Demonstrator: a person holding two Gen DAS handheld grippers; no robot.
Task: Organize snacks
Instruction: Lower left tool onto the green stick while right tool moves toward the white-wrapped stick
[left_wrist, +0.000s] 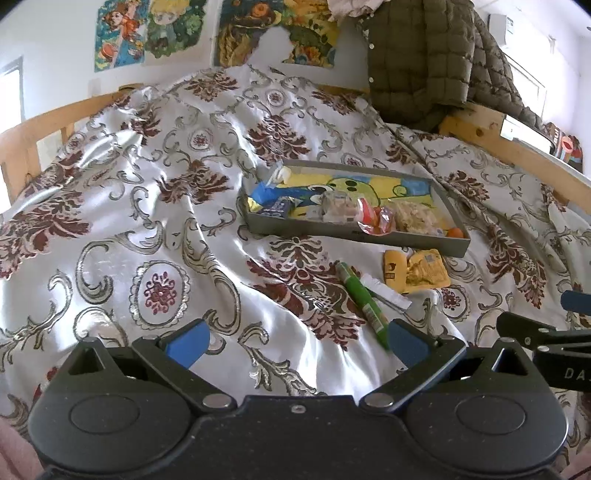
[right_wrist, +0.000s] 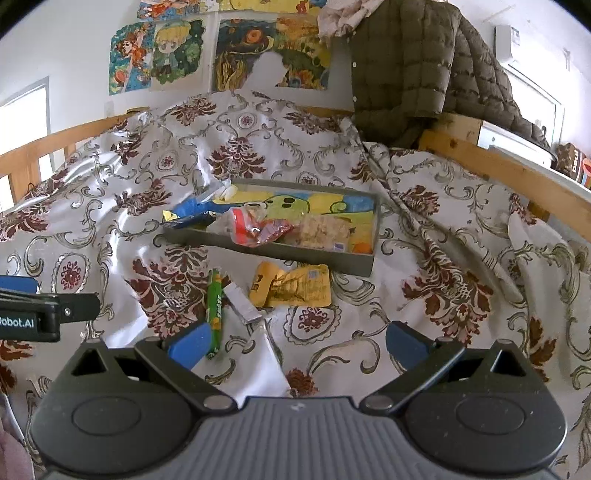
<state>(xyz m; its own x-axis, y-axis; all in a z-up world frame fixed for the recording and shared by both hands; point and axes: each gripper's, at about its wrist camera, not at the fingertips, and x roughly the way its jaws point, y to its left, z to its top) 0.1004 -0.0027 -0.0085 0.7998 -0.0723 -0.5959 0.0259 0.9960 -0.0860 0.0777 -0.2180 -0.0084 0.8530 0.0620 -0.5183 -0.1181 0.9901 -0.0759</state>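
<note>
Both the left gripper (left_wrist: 297, 343) and the right gripper (right_wrist: 295, 343) hover with jaws wide, holding nothing. On the patterned bedspread (left_wrist: 147, 206), the grey tray (right_wrist: 258, 246) lies at twelve o'clock, snacks inside. Before it, outside, lie a green candy tube (right_wrist: 214, 314), a silver wrapper (right_wrist: 242, 302) and a yellow packet (right_wrist: 295, 288). A quilted jacket (right_wrist: 406, 66) hangs at one o'clock.

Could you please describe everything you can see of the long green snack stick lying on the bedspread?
The green snack stick is a slim, glossy wrapped tube with yellow print and crimped ends. It lies flat on the patterned bedspread, outside the grey tray, beside a small white packet that looks to touch it. Neither gripper holds it.
</note>
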